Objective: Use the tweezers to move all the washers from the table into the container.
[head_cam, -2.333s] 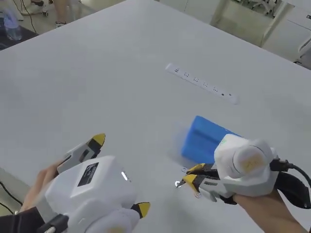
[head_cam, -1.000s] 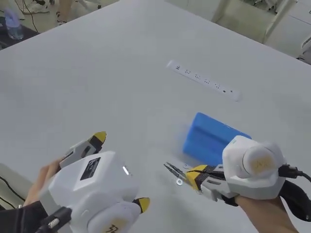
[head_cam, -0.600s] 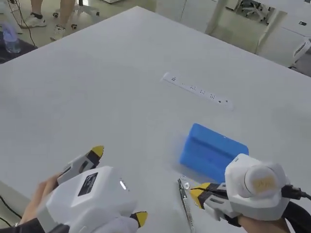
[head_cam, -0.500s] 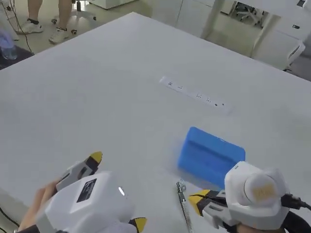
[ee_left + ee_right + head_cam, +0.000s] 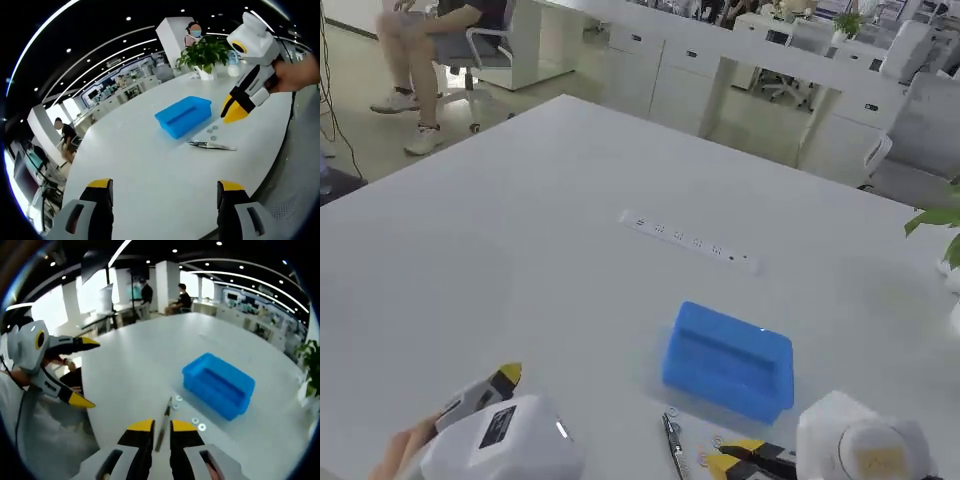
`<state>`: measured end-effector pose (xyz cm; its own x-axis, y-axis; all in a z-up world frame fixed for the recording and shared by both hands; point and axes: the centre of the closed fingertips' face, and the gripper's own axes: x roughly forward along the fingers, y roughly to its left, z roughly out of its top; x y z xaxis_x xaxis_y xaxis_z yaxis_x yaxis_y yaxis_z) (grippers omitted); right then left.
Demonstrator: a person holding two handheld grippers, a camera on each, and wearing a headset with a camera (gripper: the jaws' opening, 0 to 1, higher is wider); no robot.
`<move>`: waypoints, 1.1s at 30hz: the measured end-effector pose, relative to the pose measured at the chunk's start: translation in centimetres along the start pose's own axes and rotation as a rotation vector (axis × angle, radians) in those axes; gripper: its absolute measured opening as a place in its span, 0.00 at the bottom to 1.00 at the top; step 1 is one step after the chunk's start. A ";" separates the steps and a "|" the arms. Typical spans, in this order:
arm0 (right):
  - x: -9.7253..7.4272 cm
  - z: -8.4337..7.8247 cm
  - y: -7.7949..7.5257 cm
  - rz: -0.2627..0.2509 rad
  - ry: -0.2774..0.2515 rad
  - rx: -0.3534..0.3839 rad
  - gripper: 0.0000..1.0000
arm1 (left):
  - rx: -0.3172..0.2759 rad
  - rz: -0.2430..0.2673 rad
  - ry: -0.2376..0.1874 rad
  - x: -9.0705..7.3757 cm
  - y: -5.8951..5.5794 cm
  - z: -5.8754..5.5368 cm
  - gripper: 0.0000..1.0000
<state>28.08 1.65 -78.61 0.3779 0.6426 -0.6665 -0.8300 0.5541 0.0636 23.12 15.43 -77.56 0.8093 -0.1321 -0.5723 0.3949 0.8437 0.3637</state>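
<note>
The washers [image 5: 202,427] lie loose on the white tabletop [image 5: 125,365]. In the right gripper view we count four: two just beside the far tip of the tweezers [image 5: 164,422] and two nearer the blue container [image 5: 219,385], all outside it. The container sits right of centre in that view.

In the left gripper view the tweezers lie flat on the tabletop at centre right, just below the container. The right tongs [image 5: 234,114] hang above them in the upper right and are not touching them. In the right gripper view we see the tweezers through the narrow gap between those yellow tips, which are slightly parted and grasp nothing. The left tongs [image 5: 165,187] are spread wide and released at the bottom of their own view.

In the head view a power strip [image 5: 690,238] lies above the container, near the middle.
</note>
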 end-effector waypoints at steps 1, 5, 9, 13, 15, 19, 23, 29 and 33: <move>-0.1 -0.3 0.0 -0.005 0.002 0.007 0.10 | 0.010 0.000 -0.002 0.0 -0.1 0.1 0.87; -0.3 -1.6 0.3 -0.029 0.015 0.022 0.12 | 0.037 -0.004 -0.003 0.0 -0.4 0.2 0.86; -0.7 -2.4 0.3 -0.057 0.016 0.020 0.12 | 0.050 -0.013 -0.005 -0.1 -0.6 0.3 0.83; -1.7 -2.5 0.4 -0.081 -0.013 0.051 0.14 | 0.034 -0.043 -0.007 -0.1 -1.0 0.3 0.79; -2.2 -2.5 0.5 -0.094 -0.033 0.066 0.14 | 0.023 -0.076 -0.014 -0.1 -1.4 0.5 0.78; -3.0 -3.1 0.3 -0.112 -0.047 0.073 0.14 | 0.042 -0.147 -0.030 -0.4 -2.5 1.2 0.76; -3.8 -2.9 -0.1 -0.132 -0.084 0.116 0.14 | 0.089 -0.291 -0.035 -0.3 -4.8 2.1 0.74; -4.3 -3.5 -0.3 -0.151 -0.100 0.149 0.12 | 0.171 -0.384 -0.020 0.6 -6.4 3.0 0.68; -4.7 -3.6 -0.6 -0.165 -0.108 0.160 0.11 | 0.221 -0.436 -0.011 1.3 -7.4 3.7 0.60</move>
<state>25.36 -3.59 -78.19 0.5518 0.5841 -0.5952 -0.6811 0.7275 0.0825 22.87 7.06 -78.32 0.5520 -0.4551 -0.6987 0.7799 0.5782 0.2396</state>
